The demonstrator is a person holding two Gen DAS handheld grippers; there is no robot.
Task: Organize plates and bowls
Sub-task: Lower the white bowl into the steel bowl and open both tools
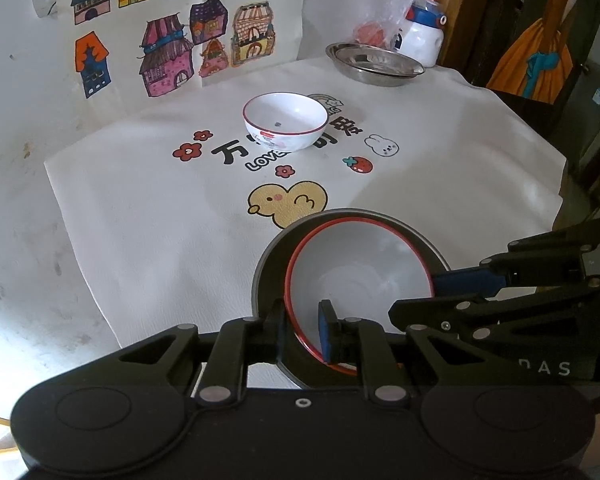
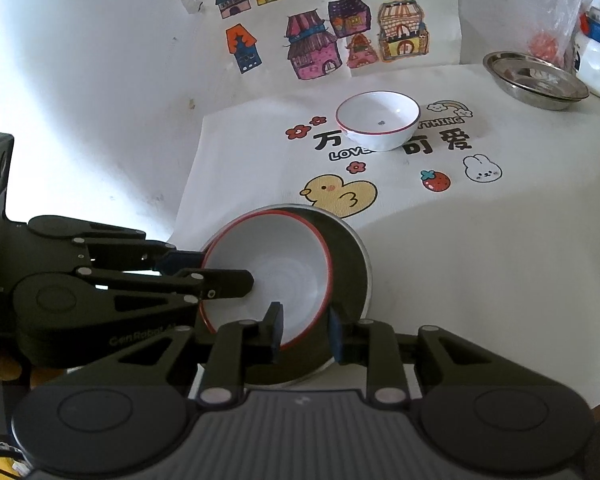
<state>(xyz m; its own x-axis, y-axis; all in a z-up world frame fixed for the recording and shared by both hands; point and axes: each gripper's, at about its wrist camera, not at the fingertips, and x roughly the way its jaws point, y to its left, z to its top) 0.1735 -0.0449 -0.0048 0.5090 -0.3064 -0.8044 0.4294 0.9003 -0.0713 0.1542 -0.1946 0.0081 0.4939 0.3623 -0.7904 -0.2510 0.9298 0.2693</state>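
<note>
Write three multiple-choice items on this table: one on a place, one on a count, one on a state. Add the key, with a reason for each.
1. Where does the near bowl sit?
A. in the steel dish
B. in the dark dish
C. on the duck print

2. How many white bowls show?
A. one
B. two
C. three

3. How does the far bowl stand?
A. upright, mouth up
B. upside down
C. on its side

Key:
1 B: the dark dish's rim rings the near bowl in both views.
2 B: only the near bowl and the far bowl show.
3 A: its white inside is open to both cameras.
</note>
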